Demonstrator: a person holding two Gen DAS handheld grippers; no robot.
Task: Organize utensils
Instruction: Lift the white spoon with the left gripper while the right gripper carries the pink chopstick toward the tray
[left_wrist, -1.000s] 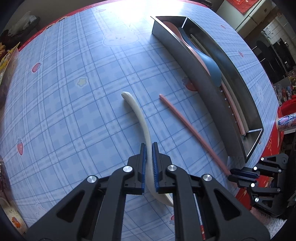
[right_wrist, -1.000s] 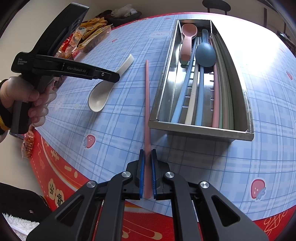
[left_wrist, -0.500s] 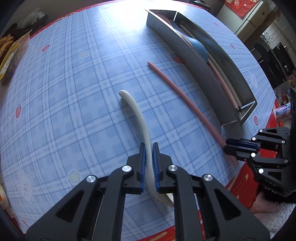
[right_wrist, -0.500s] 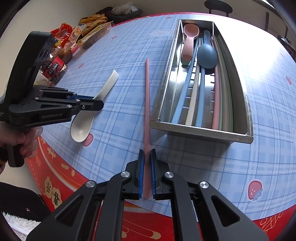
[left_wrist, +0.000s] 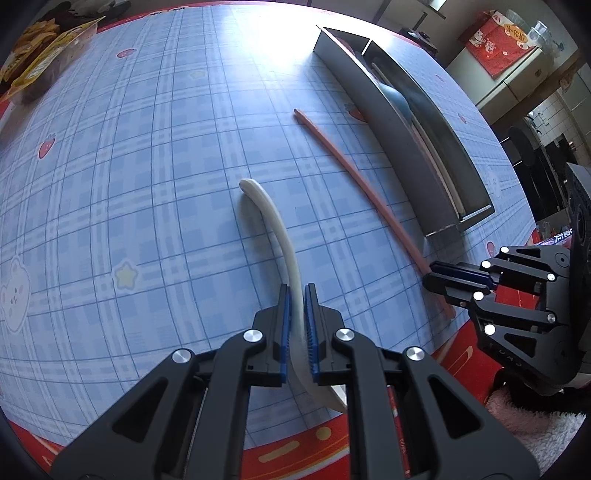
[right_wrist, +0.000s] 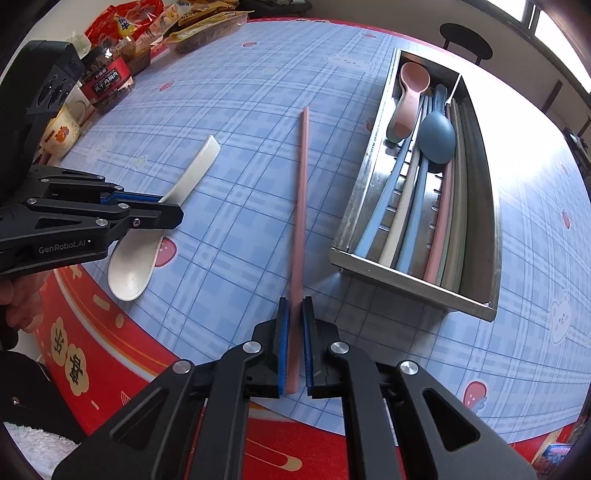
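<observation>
A shiny metal tray (right_wrist: 373, 155), a matt cream plastic spoon (right_wrist: 136, 258) and a glossy plaid tablecloth (right_wrist: 240, 122).

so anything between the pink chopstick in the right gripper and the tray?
Nothing visible. The pink chopstick, clamped in the right gripper, lies parallel to the metal tray with only bare tablecloth between. The tray's side wall must be cleared.
</observation>
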